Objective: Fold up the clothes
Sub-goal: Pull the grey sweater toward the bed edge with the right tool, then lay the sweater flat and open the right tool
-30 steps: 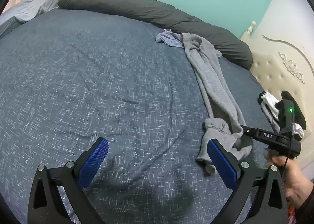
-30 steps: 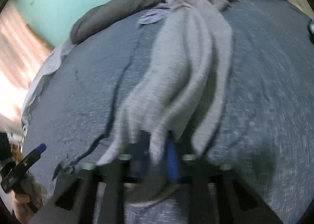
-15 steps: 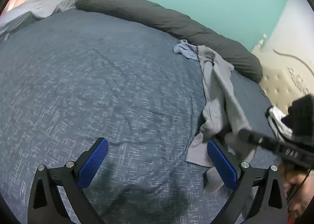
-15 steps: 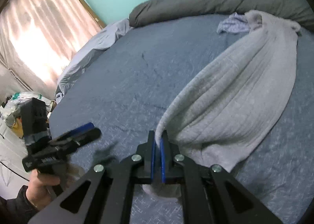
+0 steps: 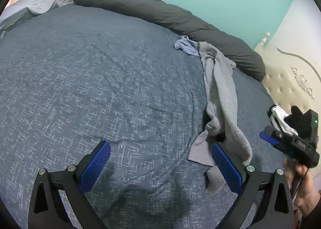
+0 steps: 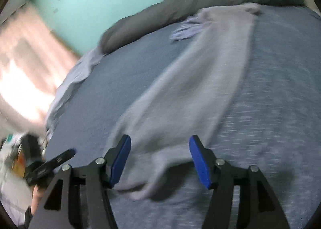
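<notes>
One left gripper (image 5: 160, 165) hovers wide open and empty over the blue bedspread (image 5: 90, 80). Right of it, a grey garment (image 5: 220, 98) lies in a long rumpled strip, its near end between the right gripper's (image 6: 160, 158) opening jaws, untouched.

My left gripper (image 5: 160, 165) points down at a slant, its blue pads spread wide with nothing between them. My right gripper (image 6: 159, 160) tilts down too, its jaws opening, pads clear of any contact. From the left camera, my right hand (image 5: 305, 188) grips its handle at the far right edge.
</notes>
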